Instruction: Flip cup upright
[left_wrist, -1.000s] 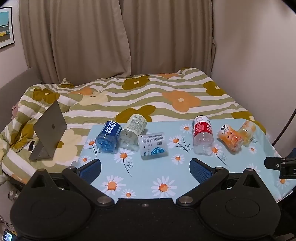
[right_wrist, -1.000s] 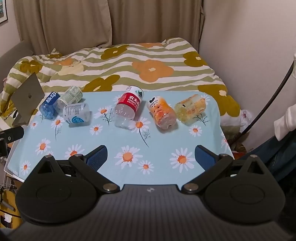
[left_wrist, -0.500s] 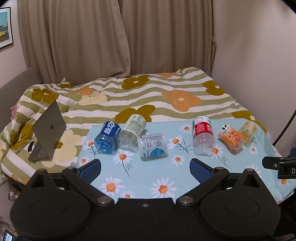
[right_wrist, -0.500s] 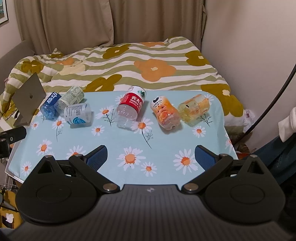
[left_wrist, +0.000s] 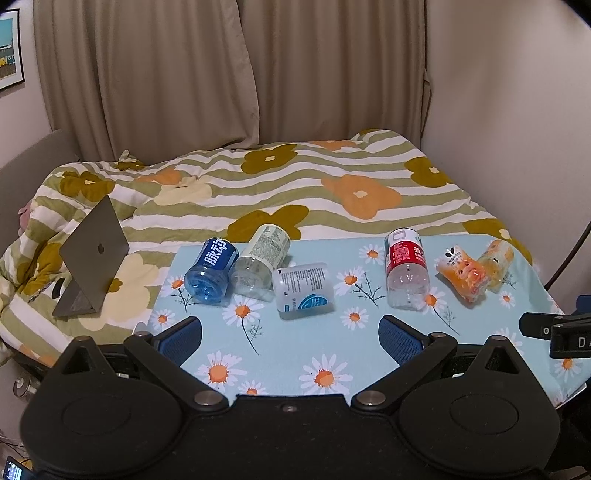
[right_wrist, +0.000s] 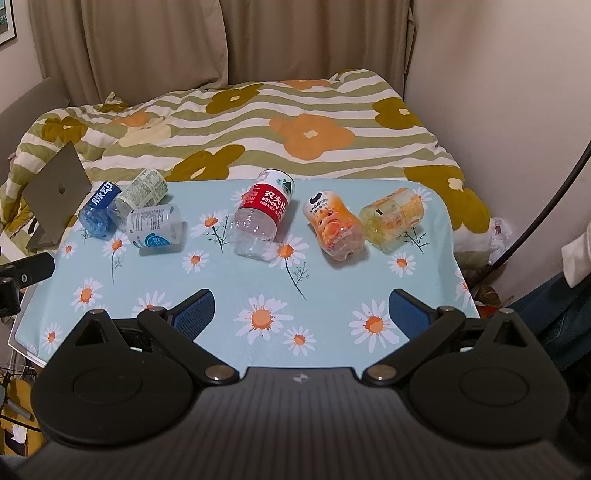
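Right claw (right_wrist: 300, 310) eased slightly forward and left over the daisy tablecloth (right_wrist: 332, 295), left claw (left_wrist: 290, 334) shifted slightly

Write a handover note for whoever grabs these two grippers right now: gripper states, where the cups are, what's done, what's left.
Left hand-held gripper: open, empty, short of the table.
Right hand-held gripper: open, empty, also held back.
Six cut-bottle cups lie on their sides on the daisy tablecloth: blue cup, green-label cup and white cup clustered on the left; red cup, orange cup and yellow cup toward the right.
Done: nothing, none upright.
Left: stand all six up.
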